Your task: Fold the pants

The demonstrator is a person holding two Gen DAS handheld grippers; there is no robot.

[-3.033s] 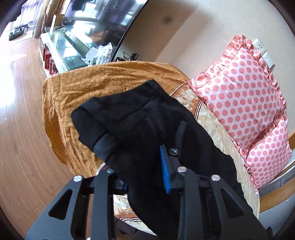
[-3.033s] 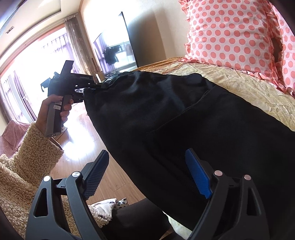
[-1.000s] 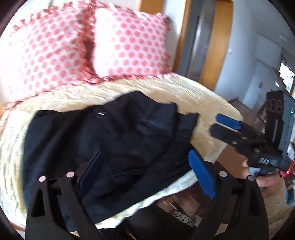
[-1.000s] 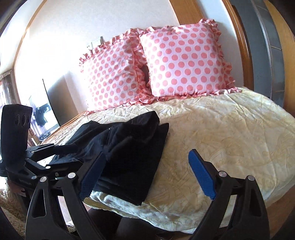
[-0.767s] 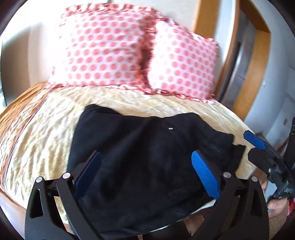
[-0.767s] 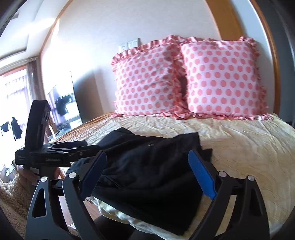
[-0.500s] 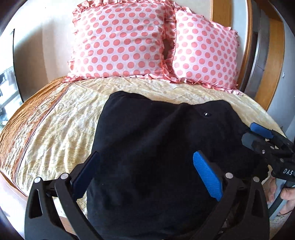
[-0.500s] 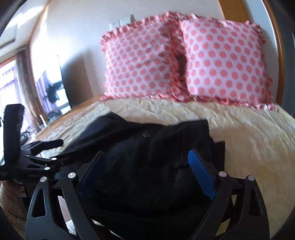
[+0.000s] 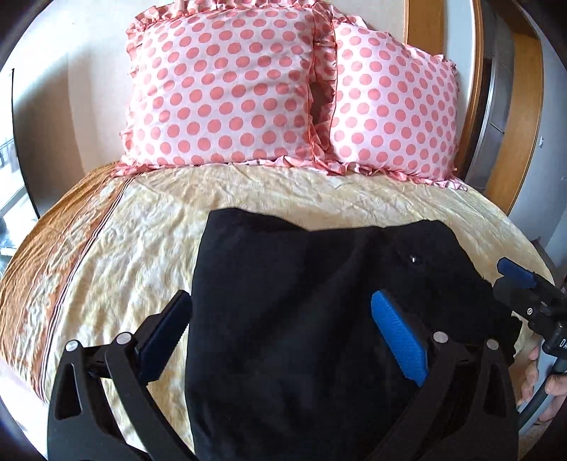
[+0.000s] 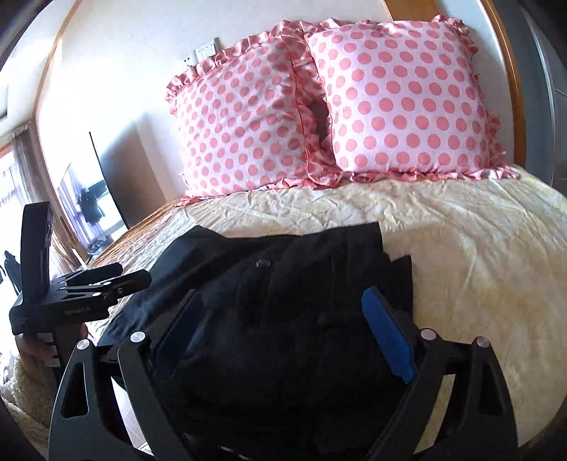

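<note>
The black pants (image 9: 283, 269) lie folded in a thick bundle on the near part of the cream bedspread (image 9: 124, 248). A small metal button (image 9: 413, 260) shows near their right side. My left gripper (image 9: 281, 326) hovers over the pants' left half, open wide, its pads pressing on nothing. In the right wrist view the pants (image 10: 283, 283) fill the foreground under my right gripper (image 10: 281, 326), which is also open and holds nothing. The left gripper (image 10: 106, 280) shows at the pants' left edge, and the right gripper (image 9: 521, 287), in a hand (image 9: 538, 383), at their right edge.
Two pink polka-dot pillows (image 9: 226, 92) (image 9: 393, 110) lean against the wall at the head of the bed. An orange-brown band (image 9: 46, 255) runs down the bed's left side. A wooden frame (image 9: 421, 21) rises behind, and a dark TV screen (image 10: 92, 198) stands far left.
Three seconds ago the left gripper held the pants up; now they lie folded on the bed. Over the last second both views swung towards the pillows and closed in over the pants.
</note>
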